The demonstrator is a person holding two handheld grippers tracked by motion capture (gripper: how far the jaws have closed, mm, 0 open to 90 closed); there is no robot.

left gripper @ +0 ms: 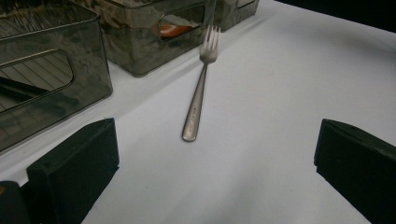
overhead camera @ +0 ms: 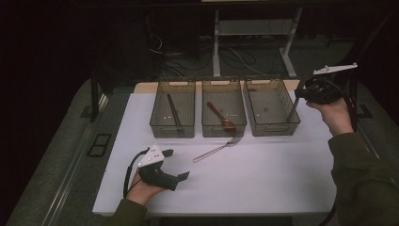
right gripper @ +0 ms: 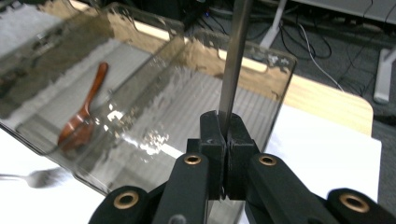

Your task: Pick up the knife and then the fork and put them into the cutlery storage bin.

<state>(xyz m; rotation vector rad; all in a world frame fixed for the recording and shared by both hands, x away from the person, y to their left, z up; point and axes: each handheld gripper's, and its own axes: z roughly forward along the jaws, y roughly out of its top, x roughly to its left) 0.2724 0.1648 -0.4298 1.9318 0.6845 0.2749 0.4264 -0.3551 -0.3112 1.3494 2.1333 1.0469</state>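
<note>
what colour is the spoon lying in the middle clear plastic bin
Reddish-brown, like wood: the spoon in the middle bin shows best in the right gripper view.

White table (overhead camera: pixel 263 179) w/ 3 clear bins (overhead camera: pixel 224 113) at rear, fork (overhead camera: pixel 217 149) in front.

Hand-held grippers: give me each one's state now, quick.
Left hand-held gripper: open, holding nothing; fork lies ahead of it.
Right hand-held gripper: closed on a flat metal utensil handle.

Dim room, light falling mostly on the white tabletop (overhead camera: pixel 263 179), which has a wooden edge (right gripper: pixel 327 100) at the far side. Beyond it grey floor (overhead camera: pixel 254 63) with tangled cables (overhead camera: pixel 235 56) and white desk legs (overhead camera: pixel 216 42); darkness left.
</note>
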